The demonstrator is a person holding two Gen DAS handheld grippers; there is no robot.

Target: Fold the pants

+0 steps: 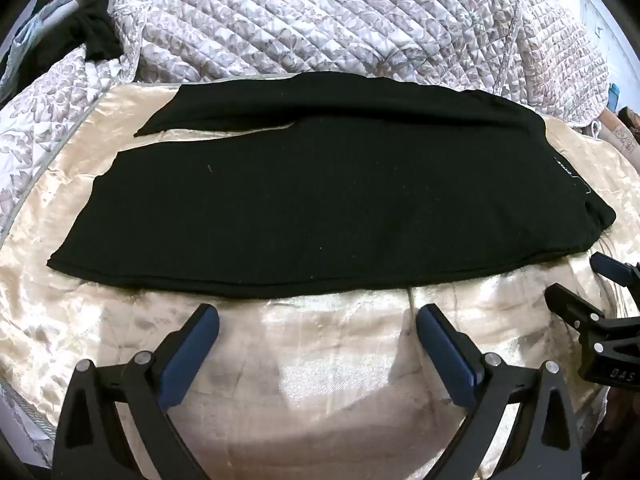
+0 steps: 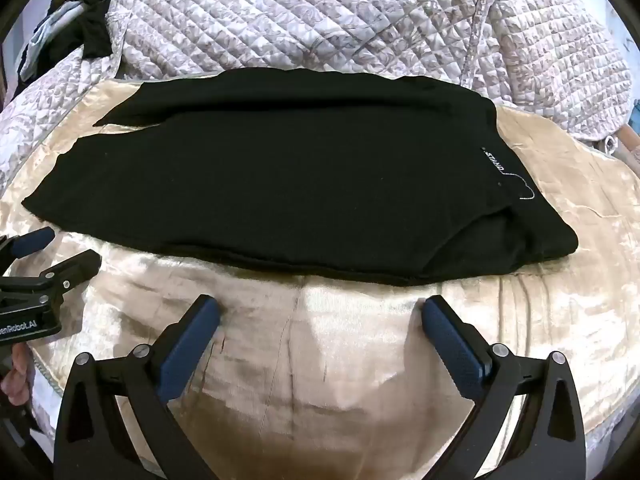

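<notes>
Left tool (image 1: 318,326) and right tool (image 2: 320,318) both spread wide, empty, hovering near pants (image 1: 304,200). Pants lie flat on satin bed cover (image 1: 320,360), legs stacked lengthwise. Judged step: pre-grasp; next, pinch hem end, fold toward waistband.

near: bare satin sheet (image 1: 320,360) | far: heaped quilt (image 1: 320,20) blocks

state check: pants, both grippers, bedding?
black pants: laid flat on the cream sheet, legs side by side, not yet folded, nothing gripping them
left gripper: open, empty, short of the near pants edge
right gripper: open, empty, short of the near pants edge
cream sheet: spread, wrinkled
quilt: bunched behind the pants
</notes>
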